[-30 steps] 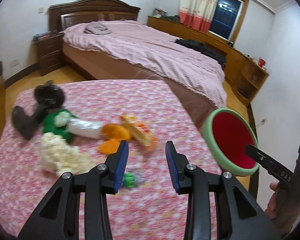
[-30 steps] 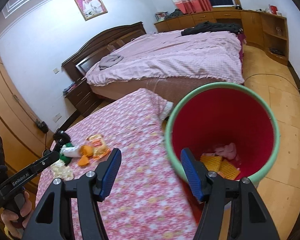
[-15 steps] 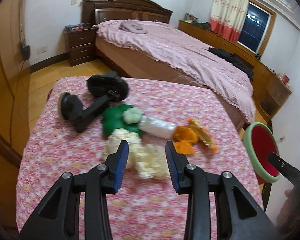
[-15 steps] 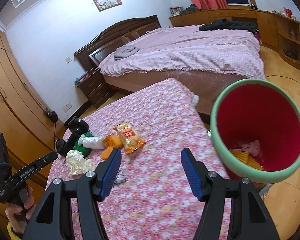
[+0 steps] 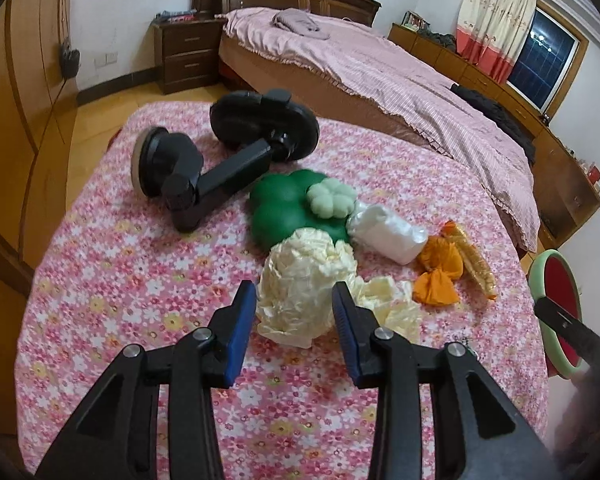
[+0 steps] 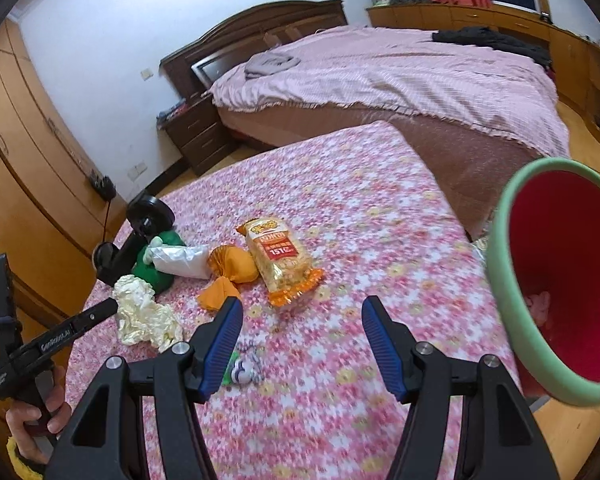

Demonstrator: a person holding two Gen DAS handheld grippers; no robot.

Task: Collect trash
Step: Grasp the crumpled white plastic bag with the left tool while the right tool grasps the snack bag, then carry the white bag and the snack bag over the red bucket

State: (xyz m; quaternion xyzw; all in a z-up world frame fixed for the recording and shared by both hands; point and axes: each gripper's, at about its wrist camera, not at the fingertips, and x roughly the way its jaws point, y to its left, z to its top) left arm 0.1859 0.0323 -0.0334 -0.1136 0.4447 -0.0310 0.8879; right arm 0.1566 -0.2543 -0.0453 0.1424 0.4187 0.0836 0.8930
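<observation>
A: How does the left gripper (image 5: 294,300) stand?

B: Tilted steeply downward, its two black arms reaching forward from the bottom of the left wrist view. The blue pads (image 5: 240,328) face each other with a moderate gap; the jaws are parted and press on nothing.

A: And the right gripper (image 6: 300,320)?

B: Also angled down, jaws set clearly wider than the left pair, blue pads (image 6: 380,344) apart with nothing held between them.

A: Can you see the person?

B: Only a hand (image 6: 32,416), at the lower left of the right wrist view, fingers wrapped around the left gripper's black handle. A bit of yellow cuff shows below the wrist.
</observation>
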